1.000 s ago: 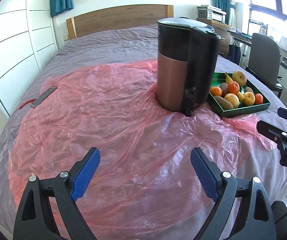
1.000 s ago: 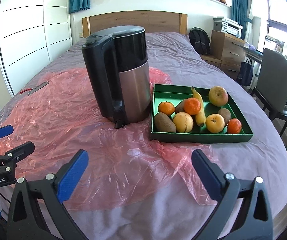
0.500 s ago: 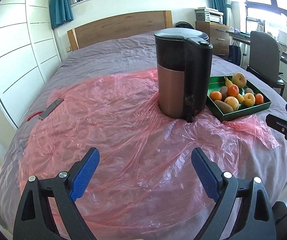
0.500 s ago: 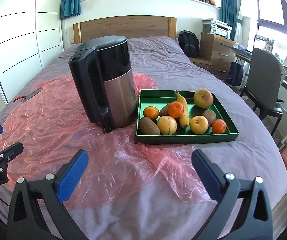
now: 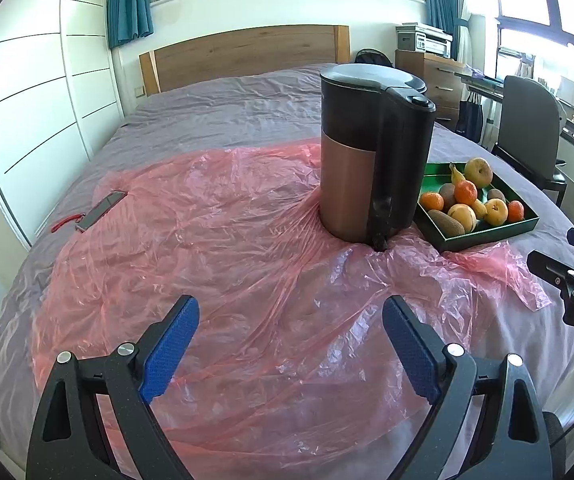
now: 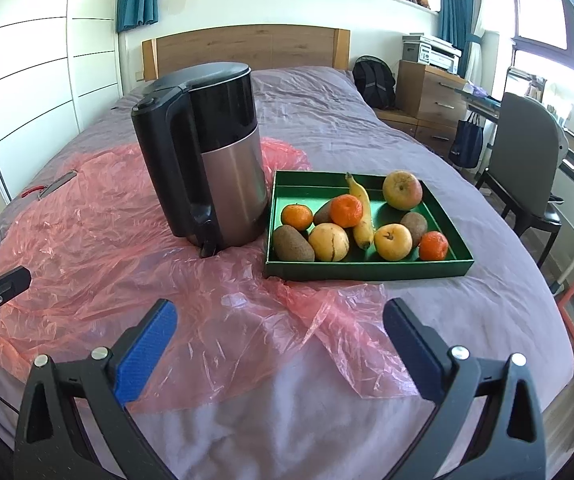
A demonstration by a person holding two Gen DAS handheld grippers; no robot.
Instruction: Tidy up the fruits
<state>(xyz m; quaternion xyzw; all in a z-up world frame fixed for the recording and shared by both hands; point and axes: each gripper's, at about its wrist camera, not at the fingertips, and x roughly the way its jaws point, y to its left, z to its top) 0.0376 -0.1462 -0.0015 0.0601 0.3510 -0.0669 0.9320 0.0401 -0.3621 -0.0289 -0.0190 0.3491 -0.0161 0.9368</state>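
Observation:
A green tray (image 6: pixel 367 270) sits on the bed to the right of a black and steel kettle (image 6: pixel 211 160). It holds a banana (image 6: pixel 361 212), an apple (image 6: pixel 402 190), three oranges, kiwis and yellow fruits. My right gripper (image 6: pixel 281 308) hangs open and empty above the near edge of a pink plastic sheet (image 6: pixel 87 216), well short of the tray. My left gripper (image 5: pixel 289 308) is open and empty over the sheet (image 5: pixel 207 240), in front of the kettle (image 5: pixel 371 160). The tray (image 5: pixel 487 236) lies beyond it to the right.
A dark flat device with a red strap (image 5: pixel 101 210) lies at the sheet's left edge. A grey chair (image 6: pixel 527 160) and a wooden dresser (image 6: pixel 431 92) stand right of the bed. A wooden headboard (image 6: pixel 247 52) is at the far end.
Both views have drawn back slightly, so the kettle and tray look a little smaller and farther off. Both grippers stay open and empty.

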